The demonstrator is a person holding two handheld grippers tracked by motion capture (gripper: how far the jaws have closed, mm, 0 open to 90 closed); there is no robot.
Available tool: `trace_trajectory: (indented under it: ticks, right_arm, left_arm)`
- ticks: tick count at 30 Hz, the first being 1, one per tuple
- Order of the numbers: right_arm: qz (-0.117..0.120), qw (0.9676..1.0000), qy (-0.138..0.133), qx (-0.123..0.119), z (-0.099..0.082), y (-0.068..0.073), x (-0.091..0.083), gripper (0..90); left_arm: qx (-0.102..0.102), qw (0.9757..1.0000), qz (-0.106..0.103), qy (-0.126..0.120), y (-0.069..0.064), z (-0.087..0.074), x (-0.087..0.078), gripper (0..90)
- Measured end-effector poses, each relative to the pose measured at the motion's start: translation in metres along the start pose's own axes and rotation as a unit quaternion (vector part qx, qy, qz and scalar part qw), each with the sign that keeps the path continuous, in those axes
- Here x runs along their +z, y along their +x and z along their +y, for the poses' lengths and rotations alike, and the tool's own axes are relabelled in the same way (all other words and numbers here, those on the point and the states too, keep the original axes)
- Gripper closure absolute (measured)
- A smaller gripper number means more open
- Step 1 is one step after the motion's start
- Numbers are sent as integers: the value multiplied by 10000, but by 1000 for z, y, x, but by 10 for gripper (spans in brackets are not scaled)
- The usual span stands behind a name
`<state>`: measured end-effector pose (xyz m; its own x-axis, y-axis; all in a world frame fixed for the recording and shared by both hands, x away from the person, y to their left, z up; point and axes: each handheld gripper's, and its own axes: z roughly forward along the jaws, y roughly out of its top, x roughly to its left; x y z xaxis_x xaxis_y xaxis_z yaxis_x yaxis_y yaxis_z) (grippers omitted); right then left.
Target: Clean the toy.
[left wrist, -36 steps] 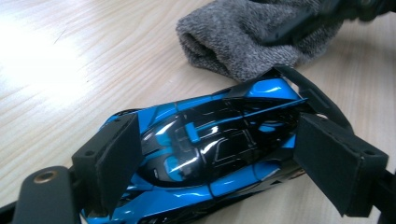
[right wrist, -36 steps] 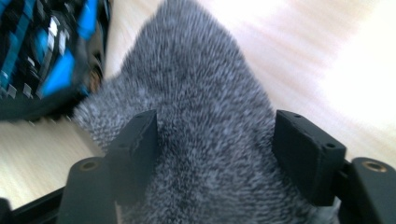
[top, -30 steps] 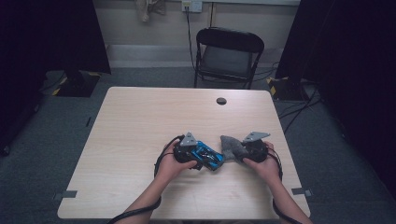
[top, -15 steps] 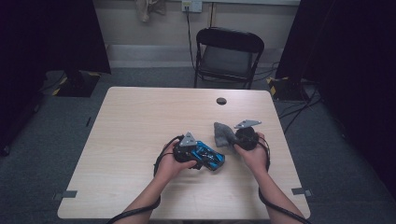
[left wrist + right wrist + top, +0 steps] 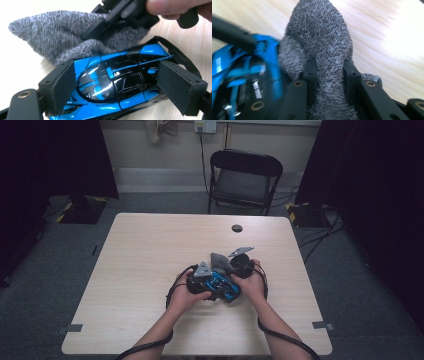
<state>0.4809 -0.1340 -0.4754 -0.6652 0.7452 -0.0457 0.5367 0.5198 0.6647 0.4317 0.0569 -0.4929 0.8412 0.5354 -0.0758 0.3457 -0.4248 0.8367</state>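
Pale wood of the table [image 5: 150, 265] lies under our hands. Our left gripper [image 5: 117, 87] clamps the blue toy car [image 5: 117, 82] across its sides near the table's middle. Our right gripper [image 5: 329, 75] pinches the grey sock [image 5: 322, 37], pressed against the car's side.

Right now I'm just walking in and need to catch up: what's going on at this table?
A person works at the table with a hand-held gripper in each hand. The left hand-held gripper clamps a blue and black toy car across its sides. The right hand-held gripper, whose jaws have just been closing, pinches a grey knitted cloth and holds it right against the car.
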Motion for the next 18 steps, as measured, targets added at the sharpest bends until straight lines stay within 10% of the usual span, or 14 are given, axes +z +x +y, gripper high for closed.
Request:
trace_trajectory:
  ticks: [18]
  right_arm:
    - [359,9992,-102,174,-33,-7,-34,705]
  left_arm:
    - [14,9999,-10,134,-1,4,1,147]
